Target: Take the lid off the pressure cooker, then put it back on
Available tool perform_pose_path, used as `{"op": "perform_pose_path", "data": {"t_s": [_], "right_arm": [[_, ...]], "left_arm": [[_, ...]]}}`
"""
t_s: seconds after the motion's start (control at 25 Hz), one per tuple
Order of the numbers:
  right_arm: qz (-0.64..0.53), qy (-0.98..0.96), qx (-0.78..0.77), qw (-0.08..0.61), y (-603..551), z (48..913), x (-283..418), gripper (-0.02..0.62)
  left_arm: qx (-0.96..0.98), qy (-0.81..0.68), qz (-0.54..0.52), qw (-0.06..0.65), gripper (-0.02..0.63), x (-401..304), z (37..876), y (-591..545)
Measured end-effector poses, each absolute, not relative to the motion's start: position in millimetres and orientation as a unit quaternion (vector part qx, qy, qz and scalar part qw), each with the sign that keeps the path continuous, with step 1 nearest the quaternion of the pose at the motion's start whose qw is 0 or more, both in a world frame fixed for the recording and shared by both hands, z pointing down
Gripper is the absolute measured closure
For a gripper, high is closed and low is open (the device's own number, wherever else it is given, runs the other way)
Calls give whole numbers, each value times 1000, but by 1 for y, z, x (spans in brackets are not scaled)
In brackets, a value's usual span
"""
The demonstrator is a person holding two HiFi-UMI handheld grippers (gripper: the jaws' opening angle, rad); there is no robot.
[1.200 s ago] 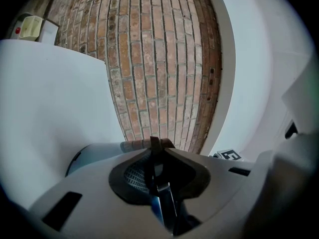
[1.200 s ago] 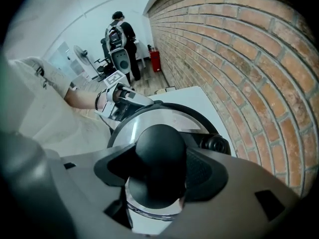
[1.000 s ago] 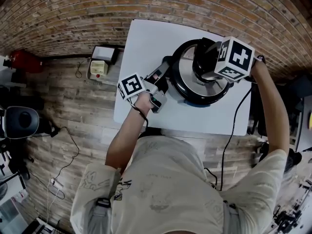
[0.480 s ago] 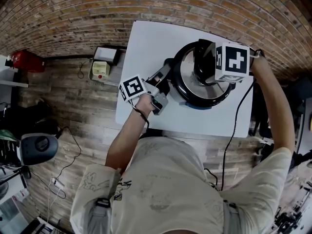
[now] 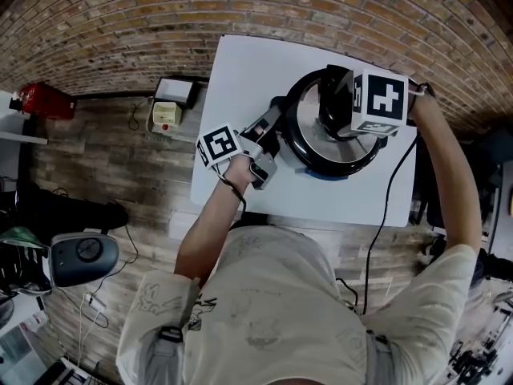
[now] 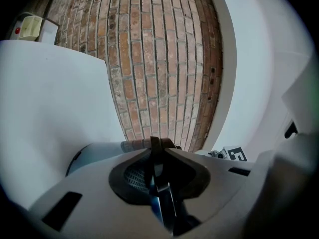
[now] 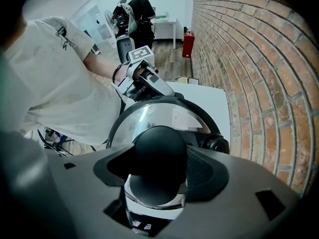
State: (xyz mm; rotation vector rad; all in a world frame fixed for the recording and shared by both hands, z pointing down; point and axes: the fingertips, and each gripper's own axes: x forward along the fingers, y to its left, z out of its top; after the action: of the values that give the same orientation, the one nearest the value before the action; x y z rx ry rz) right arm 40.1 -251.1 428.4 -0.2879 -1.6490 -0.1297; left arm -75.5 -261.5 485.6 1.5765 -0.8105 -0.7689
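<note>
- Steel and black make up the pressure cooker (image 5: 321, 163), which is standing on the right half of the white bench (image 5: 240, 70), with its lid (image 5: 306, 131) sitting on the pot.
- I am holding the left hand-held gripper (image 5: 264, 137) level at the cooker's long black handle (image 5: 272, 115), which is sticking out toward the bench's left edge.
- In the left gripper view its jaws are standing nearly together, clamping that thin dark bar between the pads.
- I am pointing the right hand-held gripper (image 7: 160, 161) straight down over the middle of the lid.
- Its jaws are standing wide, and the round black knob (image 7: 159, 146) is filling the gap between them, with both pads pressing on its sides.
- Its marker cube (image 5: 381, 99) and body are covering the knob in the head view, so I am reading that grip from the right gripper view alone.
- Beyond the knob, that view is showing the shiny lid dome and the left hand-held gripper sitting at the cooker's far side.
- A brick wall (image 5: 120, 22) is running behind the bench, and a wooden floor (image 5: 112, 167) is lying to its left.
- A small pale box with a red button (image 5: 163, 111) is sitting on that floor near the bench's corner.
- A second person (image 7: 133, 11) is standing far back in the room.
</note>
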Motion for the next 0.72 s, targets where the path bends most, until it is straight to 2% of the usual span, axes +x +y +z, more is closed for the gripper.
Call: {"op": "perform_pose_path", "data": {"t_s": [0.28, 0.4, 0.44, 0.72], "right_arm": [[-44, -745, -110, 656, -254, 428, 39, 280], [-50, -755, -90, 648, -260, 426, 39, 205], [-49, -761, -85, 642, -261, 425, 39, 202], [-45, -847, -29, 528, -255, 399, 38, 199]], "left_arm": [[688, -352, -309, 553, 521, -75, 485, -262], [703, -376, -282, 534, 482, -79, 486, -262], [708, -387, -273, 525, 466, -82, 485, -262], [734, -477, -219, 432, 417, -115, 468, -250]]}}
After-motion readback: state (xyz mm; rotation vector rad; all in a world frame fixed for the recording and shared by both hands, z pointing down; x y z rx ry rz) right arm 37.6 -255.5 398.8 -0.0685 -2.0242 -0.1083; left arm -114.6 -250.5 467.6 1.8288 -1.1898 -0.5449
